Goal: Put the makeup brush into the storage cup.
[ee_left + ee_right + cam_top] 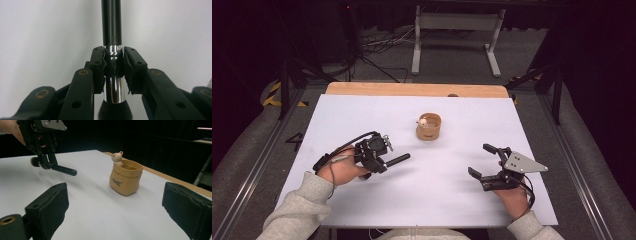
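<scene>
Nearest the person, the right hand-held gripper (479,161) waits low over the white desk (452,200), its jaws spread wide with nothing between them, apparently kept free and aimed toward the middle in case a second grip is needed. Across on the other side, the left hand-held gripper (384,161) is clamped tight on a makeup brush (396,160), pads (98,65) squeezing the shiny metal ferrule, the stiffest spot, so the dark bristles sit back by the hand and the black handle juts forward like a pointer. In the right gripper view the brush (62,170) hangs clear above the desk, handle first toward the pot. Farther off, mid-desk, stands the tan sack-shaped holder (428,127) with a little bear figure (117,157) on its rim, mouth open upward, looking like the landing spot for that handle.
</scene>
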The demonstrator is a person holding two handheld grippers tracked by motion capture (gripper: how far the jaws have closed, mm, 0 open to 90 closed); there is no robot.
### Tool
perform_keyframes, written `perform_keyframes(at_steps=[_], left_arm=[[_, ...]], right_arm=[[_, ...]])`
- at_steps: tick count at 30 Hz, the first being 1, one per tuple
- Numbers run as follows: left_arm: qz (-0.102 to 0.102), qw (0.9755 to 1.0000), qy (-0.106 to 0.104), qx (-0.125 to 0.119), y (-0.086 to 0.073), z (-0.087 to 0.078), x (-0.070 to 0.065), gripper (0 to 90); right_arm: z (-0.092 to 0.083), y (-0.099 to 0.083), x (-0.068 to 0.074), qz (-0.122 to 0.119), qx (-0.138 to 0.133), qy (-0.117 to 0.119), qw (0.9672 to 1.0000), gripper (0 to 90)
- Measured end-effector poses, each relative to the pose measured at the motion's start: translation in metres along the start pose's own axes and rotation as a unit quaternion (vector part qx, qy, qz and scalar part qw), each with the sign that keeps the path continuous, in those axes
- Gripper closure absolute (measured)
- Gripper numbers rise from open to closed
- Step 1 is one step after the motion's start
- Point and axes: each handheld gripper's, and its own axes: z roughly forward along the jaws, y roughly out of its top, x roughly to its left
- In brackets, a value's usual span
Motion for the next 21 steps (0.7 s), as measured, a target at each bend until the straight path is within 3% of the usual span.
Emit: perform_keyframes(at_steps=[7,12,18,21], left_arm=[[0.017,0.9997,-0.011,-0.014,0.009,-0.003,-0.008,71.1],[0.042,0.9987,-0.026,-0.013,0.017,-0.006,-0.017,71.2],[0.074,0.9967,-0.029,-0.015,0.027,-0.012,-0.031,71.2],[0.080,0.9962,-0.031,-0.013,0.031,-0.012,-0.036,71.2]], right_arm=[[0.001,0.005,0.006,-0.016,0.003,0.012,0.9998,8.4],[0.003,0.006,0.010,-0.023,0.008,0.023,0.9994,8.5],[0.008,0.008,0.015,-0.026,0.010,0.039,0.9988,8.7],[0.010,0.008,0.018,-0.029,0.014,0.047,0.9984,9.1]])
